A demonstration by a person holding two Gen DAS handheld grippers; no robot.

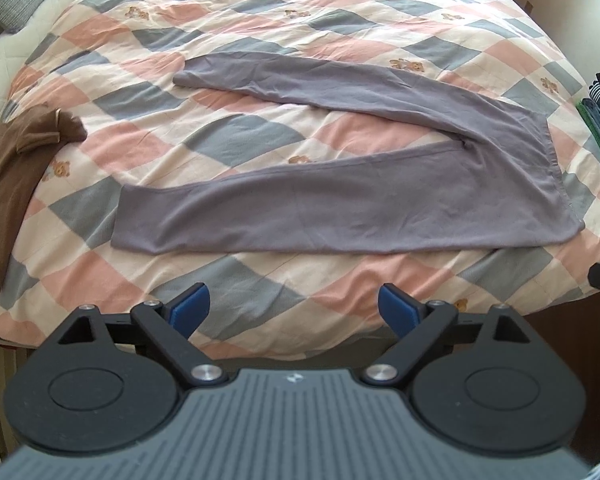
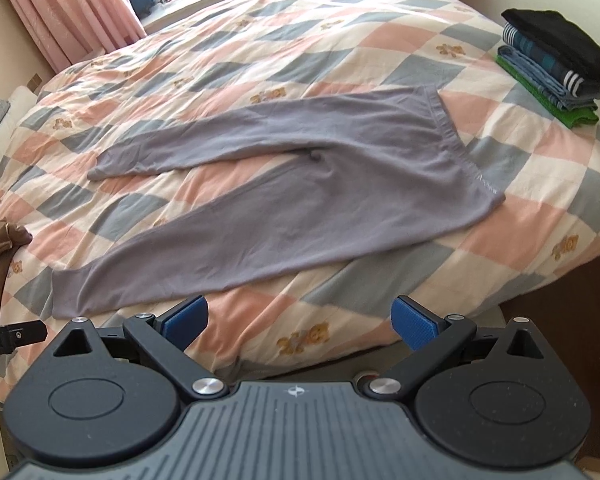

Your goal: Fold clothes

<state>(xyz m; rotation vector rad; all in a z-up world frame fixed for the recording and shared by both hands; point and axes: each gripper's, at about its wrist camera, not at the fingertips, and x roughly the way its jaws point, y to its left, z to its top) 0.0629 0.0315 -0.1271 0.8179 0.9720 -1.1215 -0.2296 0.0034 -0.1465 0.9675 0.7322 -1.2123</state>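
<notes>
Left wrist view: grey trousers (image 1: 340, 184) lie unfolded on the bed (image 1: 260, 32), both grippers' fingers (image 1: 192, 308) wide apart and empty, folded stack (image 2: 556, 64) already done

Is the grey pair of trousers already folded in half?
No, the grey trousers lie flat on the quilt with both legs spread apart.
</notes>
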